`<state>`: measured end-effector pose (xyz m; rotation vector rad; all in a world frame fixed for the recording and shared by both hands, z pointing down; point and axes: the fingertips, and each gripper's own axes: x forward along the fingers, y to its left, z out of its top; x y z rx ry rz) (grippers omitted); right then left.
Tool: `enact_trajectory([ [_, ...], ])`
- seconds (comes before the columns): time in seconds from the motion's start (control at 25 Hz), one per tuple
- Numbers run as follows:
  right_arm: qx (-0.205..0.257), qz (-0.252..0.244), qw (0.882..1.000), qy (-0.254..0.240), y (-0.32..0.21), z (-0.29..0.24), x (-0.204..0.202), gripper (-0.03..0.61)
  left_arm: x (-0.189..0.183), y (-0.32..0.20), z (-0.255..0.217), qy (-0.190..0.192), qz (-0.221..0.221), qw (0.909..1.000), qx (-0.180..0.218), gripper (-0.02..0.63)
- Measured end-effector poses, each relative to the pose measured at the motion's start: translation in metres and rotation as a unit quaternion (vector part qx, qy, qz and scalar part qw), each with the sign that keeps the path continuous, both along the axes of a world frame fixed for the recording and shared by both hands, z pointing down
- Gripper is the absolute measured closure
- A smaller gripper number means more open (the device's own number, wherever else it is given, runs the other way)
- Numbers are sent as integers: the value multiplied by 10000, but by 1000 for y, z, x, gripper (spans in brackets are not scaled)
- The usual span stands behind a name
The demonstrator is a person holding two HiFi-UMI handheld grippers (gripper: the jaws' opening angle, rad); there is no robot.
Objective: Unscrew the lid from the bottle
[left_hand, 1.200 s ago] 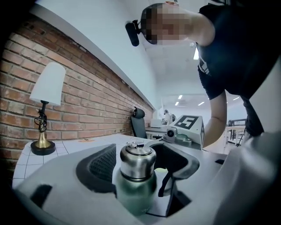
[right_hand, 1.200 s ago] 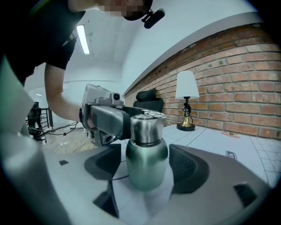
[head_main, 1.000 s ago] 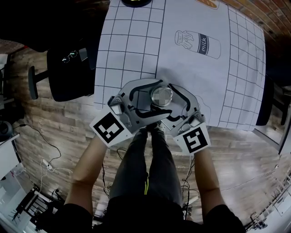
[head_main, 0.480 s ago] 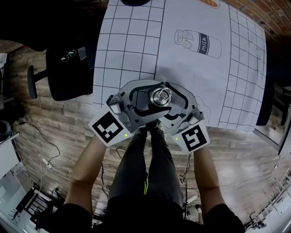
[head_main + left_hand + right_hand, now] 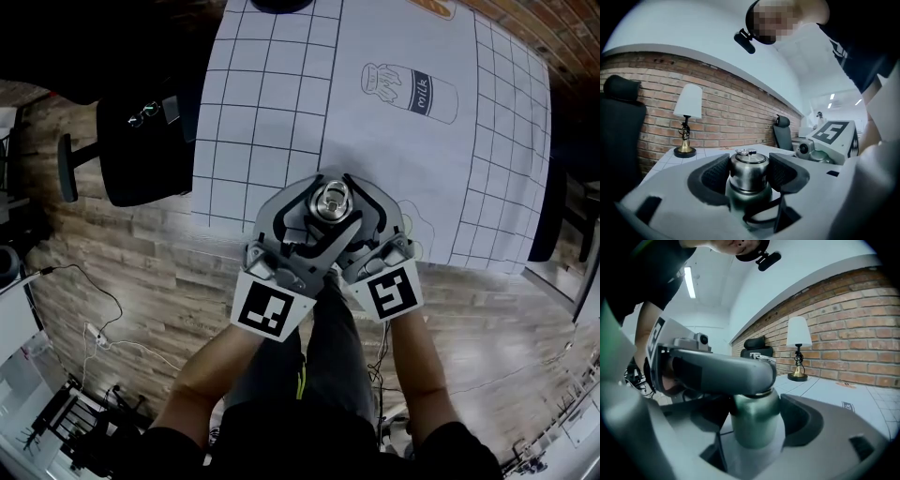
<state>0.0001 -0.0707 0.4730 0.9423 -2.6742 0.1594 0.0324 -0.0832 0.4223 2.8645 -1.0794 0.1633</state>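
Left hand-held gripper (image 5: 749,172) and right hand-held gripper (image 5: 755,420) meet at the bottle (image 5: 757,427), upright by the surface's (image 5: 272,112) near edge. The gridded sheet (image 5: 375,141) runs open beyond, with a chair (image 5: 141,141) off its left. A drawing (image 5: 409,91) on the sheet reads "milk". Left jaws are closing, pads against the lid (image 5: 748,161); right jaws clamp the body.

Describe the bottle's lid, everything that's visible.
The lid is a short, silvery metal cylinder with a small flat handle on top, seated upright on the greenish metal bottle. The left gripper is closing its jaws on it, dark ribbed pads against both sides. The right gripper grips the bottle's body just below.
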Motion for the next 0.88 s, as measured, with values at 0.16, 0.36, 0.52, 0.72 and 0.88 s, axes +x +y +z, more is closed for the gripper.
enact_trajectory([
  [0.16,44,20,10000,-49,0,-1,0,264,1,0,-2,-56,-167,9997,157,351],
  [0.36,55,22,10000,-76,-1,-2,0,264,1,-1,-2,-88,-54,9999,105,351],
  [0.52,74,9,9999,-93,0,-1,0,264,5,2,1,93,317,9994,-67,283],
  [0.72,39,-42,10000,-75,0,-1,0,264,1,12,5,272,1247,9912,-349,239],
  [0.88,30,-59,10000,-74,0,-1,0,264,-7,11,6,573,1881,9765,-881,239],
])
